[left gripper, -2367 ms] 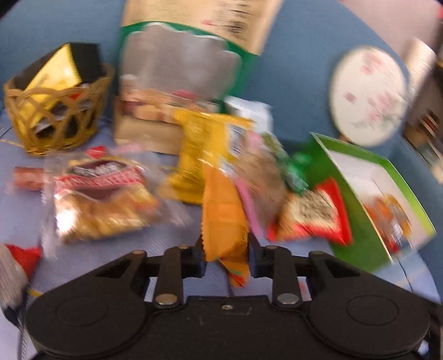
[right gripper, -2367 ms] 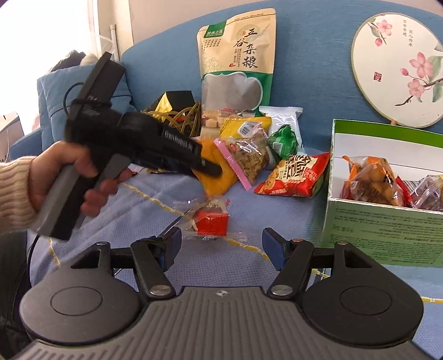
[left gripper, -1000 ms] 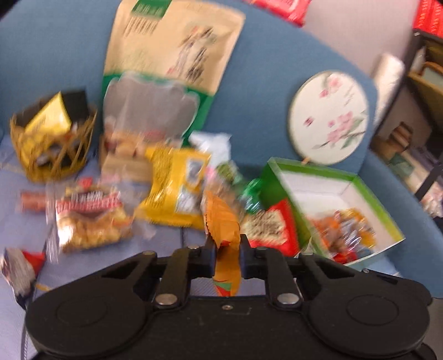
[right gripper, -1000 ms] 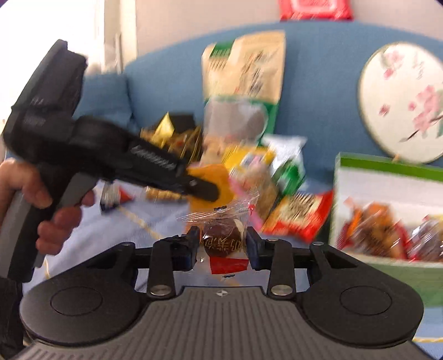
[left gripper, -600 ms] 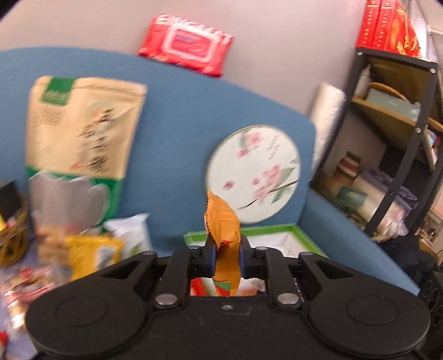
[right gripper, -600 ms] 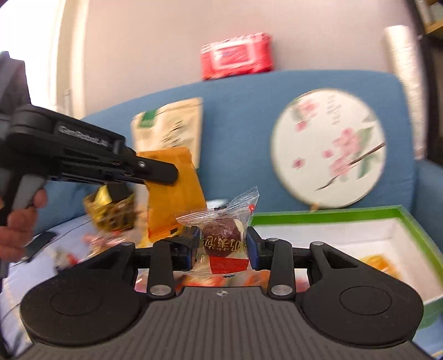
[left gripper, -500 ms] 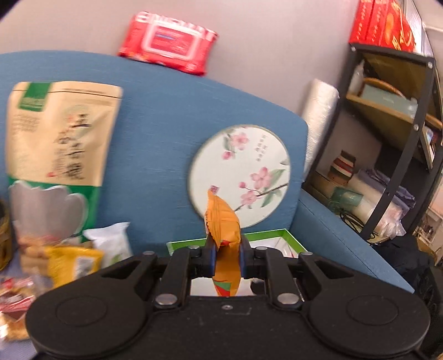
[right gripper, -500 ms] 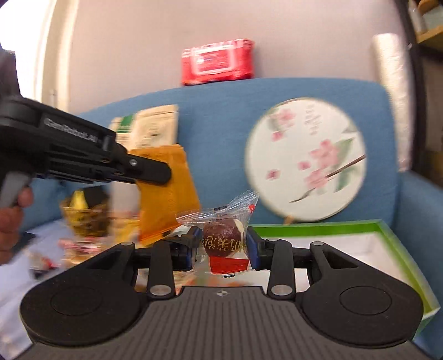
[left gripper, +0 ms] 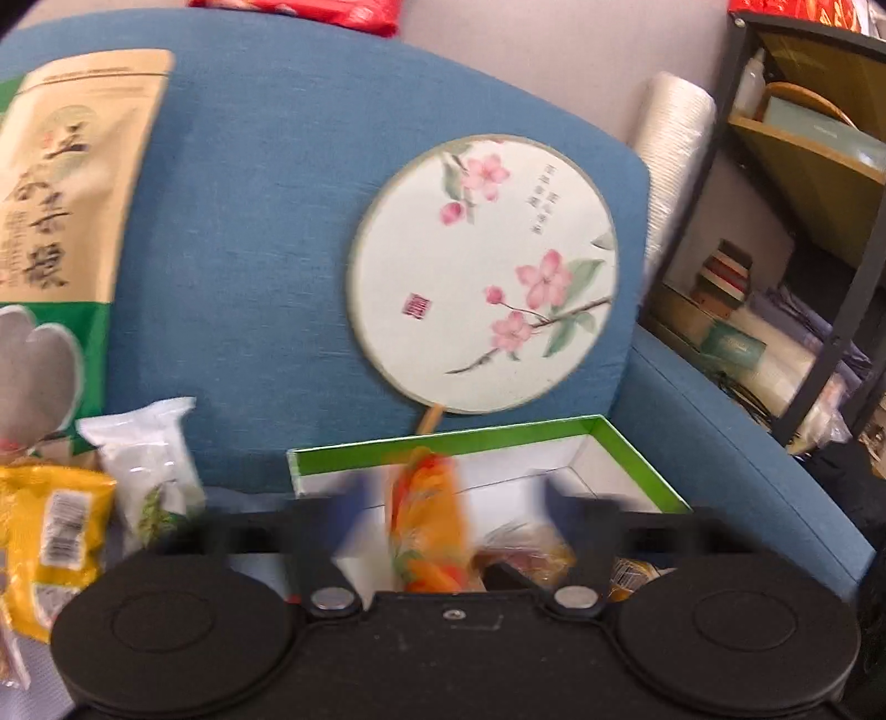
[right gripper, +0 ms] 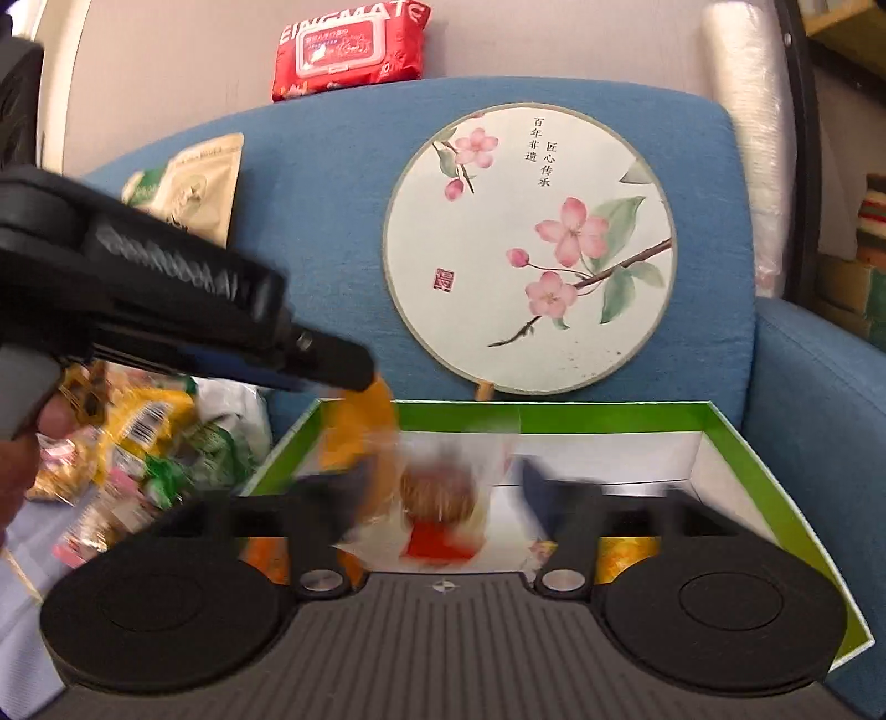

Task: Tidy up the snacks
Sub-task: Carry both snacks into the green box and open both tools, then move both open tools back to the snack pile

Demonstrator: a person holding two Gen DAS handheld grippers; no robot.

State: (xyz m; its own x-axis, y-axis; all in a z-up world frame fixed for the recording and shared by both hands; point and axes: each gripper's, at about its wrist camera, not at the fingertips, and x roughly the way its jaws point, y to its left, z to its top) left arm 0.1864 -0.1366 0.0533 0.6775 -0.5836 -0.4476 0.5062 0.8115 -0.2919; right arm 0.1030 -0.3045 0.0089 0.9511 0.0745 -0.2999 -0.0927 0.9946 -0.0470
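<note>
**Both claws spread over the green box, snacks loose between their fingers**

The left gripper (left gripper: 443,520) stands wide, its fingers blurred and well apart. Between them, touching neither, hangs the orange snack packet (left gripper: 429,526), upright and smeared by motion, above the white inside of the green box (left gripper: 637,448). Just right of the packet, low in the box, lie wrapped orange-brown snacks (left gripper: 526,554). Off to the claw's left on the blue sofa seat sit a yellow barcode packet (left gripper: 50,531) and a white snack pouch (left gripper: 147,465), with a tall beige and green grain bag (left gripper: 52,221) leaning on the sofa back behind them. Straight ahead, beyond the box, a round blossom fan (left gripper: 484,271) rests against the sofa back (left gripper: 249,232).

The right gripper (right gripper: 443,493) is likewise wide, fingers blurred. In the gap between them, clear of both, is the clear-wrapped brown candy (right gripper: 440,493) with a red patch below it, over the box floor. From this view the left gripper reaches in from the left, its tip over the box's near-left corner with the orange packet just under it. Ahead of the right claw stand the box's far wall and the fan; a red wet-wipes pack (right gripper: 351,50) lies on top of the sofa back. To its left, outside the box, is a heap of mixed snack packets (right gripper: 144,443).
</note>
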